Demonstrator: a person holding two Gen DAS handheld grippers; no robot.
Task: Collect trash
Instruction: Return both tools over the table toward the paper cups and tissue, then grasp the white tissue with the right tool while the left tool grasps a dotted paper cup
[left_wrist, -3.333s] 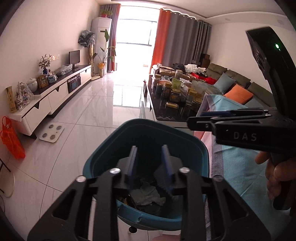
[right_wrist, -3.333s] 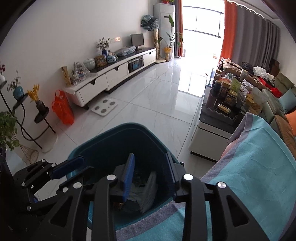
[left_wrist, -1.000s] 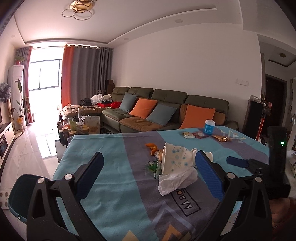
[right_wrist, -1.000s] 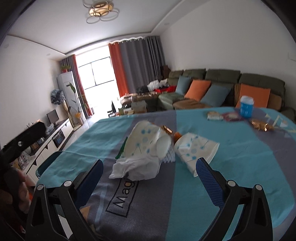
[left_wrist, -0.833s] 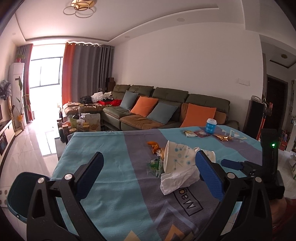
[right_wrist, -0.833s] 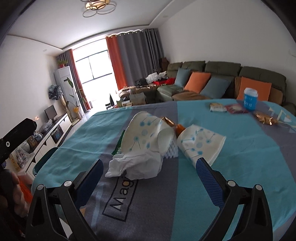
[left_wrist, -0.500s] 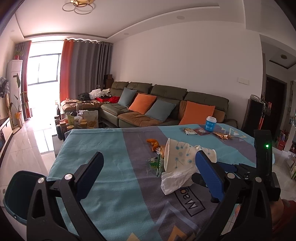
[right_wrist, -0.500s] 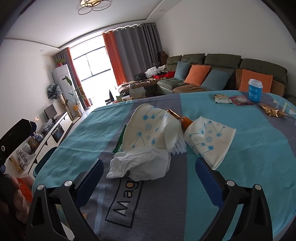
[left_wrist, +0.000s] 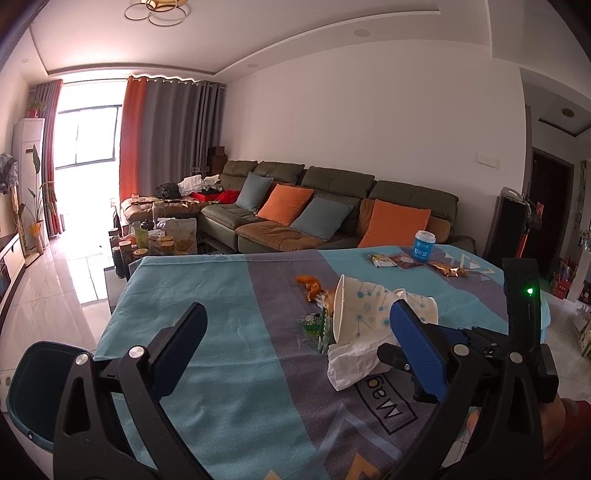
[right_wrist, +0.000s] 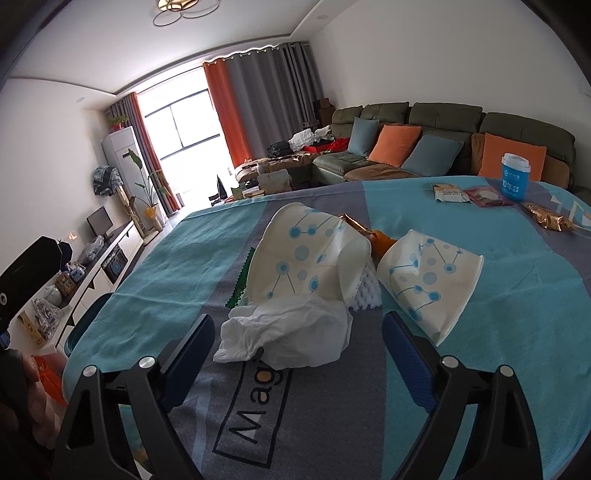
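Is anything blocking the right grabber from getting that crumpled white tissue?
Nothing visible does. The right gripper, its jaws closing but empty, points at the crumpled tissue with only bare tablecloth before it. The paper cups lie behind the tissue.

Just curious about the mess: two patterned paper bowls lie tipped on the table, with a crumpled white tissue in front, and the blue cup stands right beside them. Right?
Not quite. In the right wrist view the blue cup stands at the table's far edge, well apart from the paper bowls and tissue.
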